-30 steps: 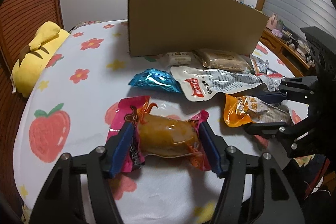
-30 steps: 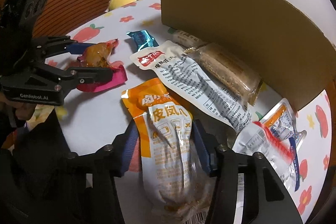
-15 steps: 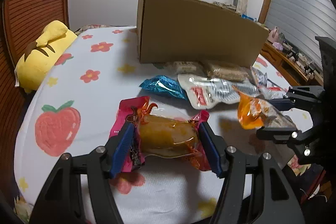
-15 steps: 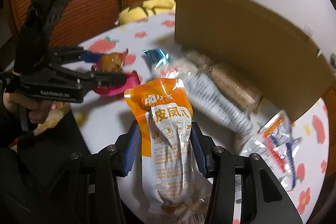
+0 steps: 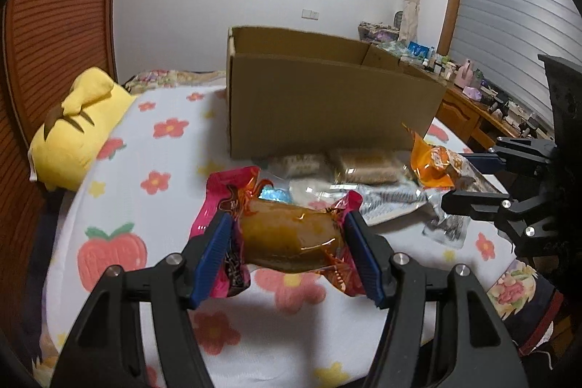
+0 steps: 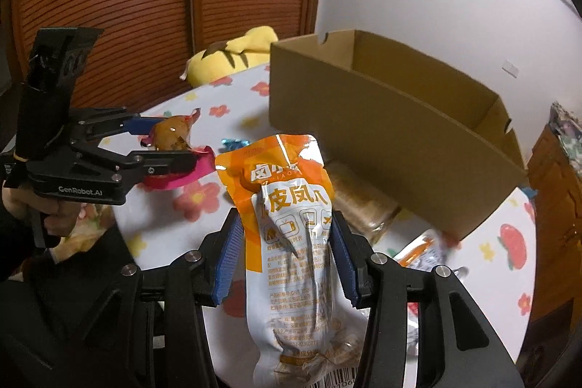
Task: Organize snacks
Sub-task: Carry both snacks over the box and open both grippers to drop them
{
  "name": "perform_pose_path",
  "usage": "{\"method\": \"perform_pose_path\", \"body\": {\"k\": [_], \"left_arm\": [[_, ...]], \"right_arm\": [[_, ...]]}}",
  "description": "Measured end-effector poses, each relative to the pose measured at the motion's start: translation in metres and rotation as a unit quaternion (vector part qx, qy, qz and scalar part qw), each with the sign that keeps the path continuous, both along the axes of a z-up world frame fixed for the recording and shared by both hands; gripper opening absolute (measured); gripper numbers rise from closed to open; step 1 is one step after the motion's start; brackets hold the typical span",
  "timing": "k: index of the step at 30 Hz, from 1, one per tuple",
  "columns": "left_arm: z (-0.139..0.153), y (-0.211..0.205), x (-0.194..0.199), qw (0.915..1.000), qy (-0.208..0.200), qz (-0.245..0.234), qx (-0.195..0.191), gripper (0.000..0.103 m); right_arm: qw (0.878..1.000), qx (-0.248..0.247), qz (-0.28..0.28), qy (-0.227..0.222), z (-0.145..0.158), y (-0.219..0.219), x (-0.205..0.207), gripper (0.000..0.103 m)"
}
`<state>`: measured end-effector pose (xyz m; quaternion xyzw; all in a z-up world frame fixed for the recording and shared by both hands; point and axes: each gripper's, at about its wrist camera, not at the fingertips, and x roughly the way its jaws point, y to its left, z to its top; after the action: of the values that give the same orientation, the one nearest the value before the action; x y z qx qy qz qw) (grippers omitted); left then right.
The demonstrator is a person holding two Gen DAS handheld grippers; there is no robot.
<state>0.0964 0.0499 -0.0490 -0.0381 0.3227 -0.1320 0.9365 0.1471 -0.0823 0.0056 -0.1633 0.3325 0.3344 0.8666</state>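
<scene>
Left wrist view: left gripper (image 5: 289, 248) clamping pink snack pack (image 5: 280, 235) across soft middle, above bed (image 5: 145, 170). Right gripper (image 6: 283, 259) squeezing orange pouch (image 6: 291, 242); film slippery, light, crushable. Box (image 6: 382, 133) standing near.

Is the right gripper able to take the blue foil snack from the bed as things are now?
Probably not. The right gripper is already shut on the orange pouch, and the blue foil snack lies partly hidden behind the pink packet in the left gripper.
</scene>
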Motion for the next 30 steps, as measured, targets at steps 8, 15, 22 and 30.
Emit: {"method": "perform_pose_path", "body": {"k": [8,15,22,30], "left_arm": [[0.025,-0.01,0.012,0.9998,-0.017,-0.008,0.007,0.064],[0.051,-0.022,0.028,0.9989,-0.037,-0.022,0.017,0.064],[0.088,-0.036,0.059,0.9965,-0.068,-0.042,0.024,0.064],[0.111,-0.055,0.111,0.995,-0.076,-0.055,0.033,0.064]], "right_arm": [[1.0,0.011,-0.017,-0.013,0.018,-0.016,0.007,0.048],[0.999,0.02,-0.028,-0.029,0.04,-0.024,0.026,0.049],[0.997,0.03,-0.035,-0.057,0.073,-0.027,0.061,0.049],[0.996,0.042,-0.042,-0.061,0.09,-0.032,0.113,0.049]]}}
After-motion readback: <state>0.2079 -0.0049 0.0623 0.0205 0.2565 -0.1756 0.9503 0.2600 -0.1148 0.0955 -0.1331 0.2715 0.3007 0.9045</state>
